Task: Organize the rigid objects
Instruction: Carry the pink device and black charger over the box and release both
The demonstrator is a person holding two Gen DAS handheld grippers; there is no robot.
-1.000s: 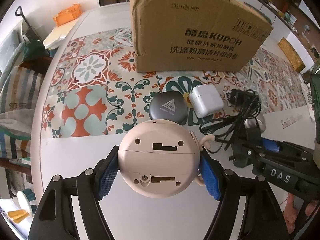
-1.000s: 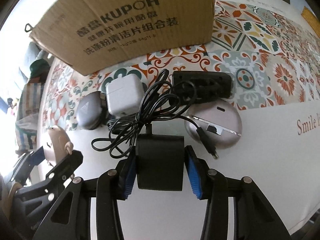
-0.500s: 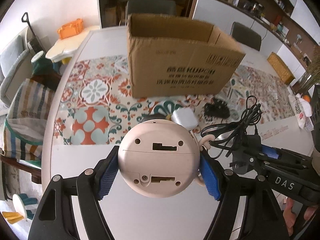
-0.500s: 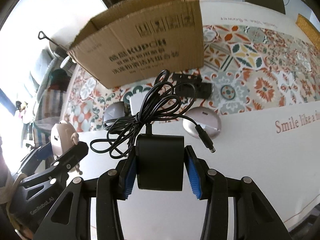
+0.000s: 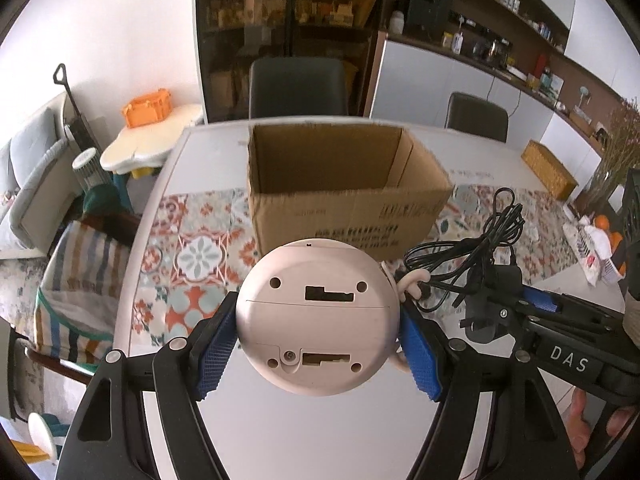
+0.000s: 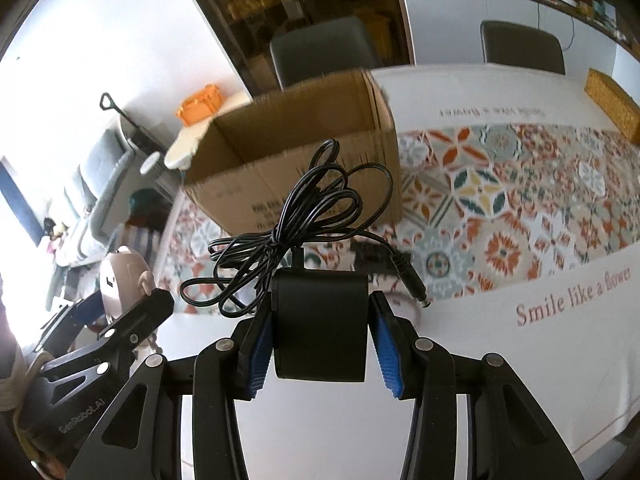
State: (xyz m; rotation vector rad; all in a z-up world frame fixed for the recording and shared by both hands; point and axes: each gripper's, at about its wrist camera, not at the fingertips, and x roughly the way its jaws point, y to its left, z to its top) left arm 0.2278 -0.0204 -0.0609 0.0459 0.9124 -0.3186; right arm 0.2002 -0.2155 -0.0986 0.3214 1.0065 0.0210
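Both grippers are higher now, up above the table [image 5: 280, 432]. The left gripper [image 5: 318, 350] pinches the round pink toy [image 5: 316, 320], and the right gripper [image 6: 320, 338] pinches the black charger [image 6: 320, 328]. The open cardboard box [image 5: 340, 184] looks farther away, so its inside shows.

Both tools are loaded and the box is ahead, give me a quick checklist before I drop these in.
1. Left tool gripping the round pink gadget: ok, both blue pads press its sides.
2. Right tool gripping the black adapter: ok, clamped on both sides.
3. Cardboard box open at the top: ok, flaps out of the way, inside looks empty as far as can be seen.
4. Adapter's cable clear of snags: not ok, its loose loops and plug hang free in front of the box.
5. The two tools apart from each other: ok, a gap shows between them in both views.
6. Room on the box floor: cannot tell, the floor is hidden.
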